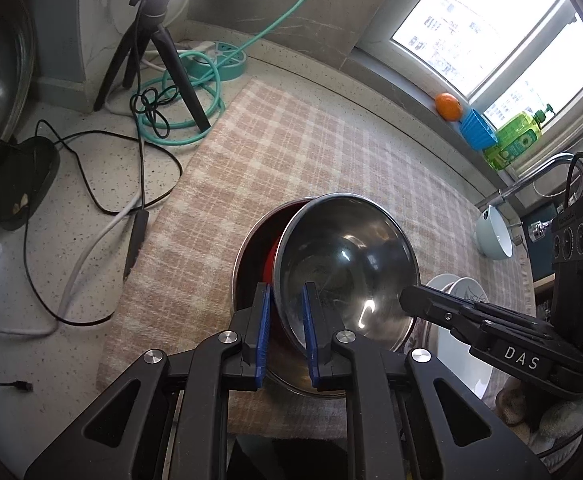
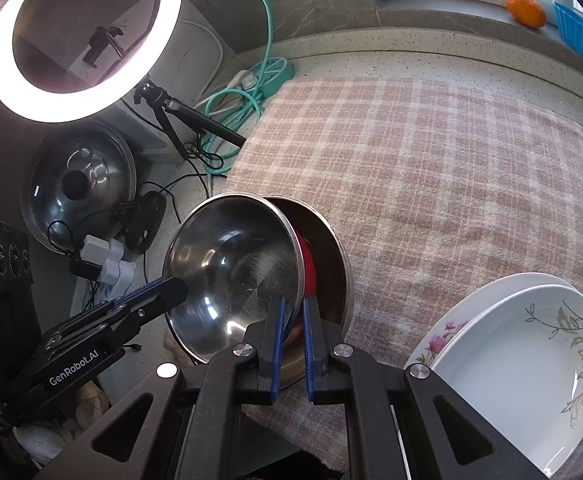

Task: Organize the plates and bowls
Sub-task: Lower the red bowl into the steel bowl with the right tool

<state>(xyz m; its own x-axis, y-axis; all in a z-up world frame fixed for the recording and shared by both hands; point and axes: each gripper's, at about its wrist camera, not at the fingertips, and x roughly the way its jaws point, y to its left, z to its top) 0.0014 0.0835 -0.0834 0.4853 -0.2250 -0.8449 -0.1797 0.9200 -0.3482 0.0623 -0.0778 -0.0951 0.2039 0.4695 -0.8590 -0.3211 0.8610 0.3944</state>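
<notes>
A steel bowl (image 1: 347, 264) (image 2: 235, 276) is tilted inside a larger steel bowl (image 1: 251, 256) (image 2: 331, 264) that has a red thing in it, on the checked cloth. My left gripper (image 1: 287, 304) (image 2: 179, 288) is shut on the near rim of the tilted steel bowl. My right gripper (image 2: 293, 312) (image 1: 407, 300) is shut on its opposite rim. Two white flowered plates (image 2: 531, 344) (image 1: 463, 360) lie stacked to the right.
A pale blue bowl (image 1: 493, 236) stands by the sink at right. A ring light on a tripod (image 2: 79, 40), teal hose, power strip and cables lie at the back left, with a pot lid (image 2: 79, 184). An orange (image 1: 448, 106) and blue basket sit on the sill.
</notes>
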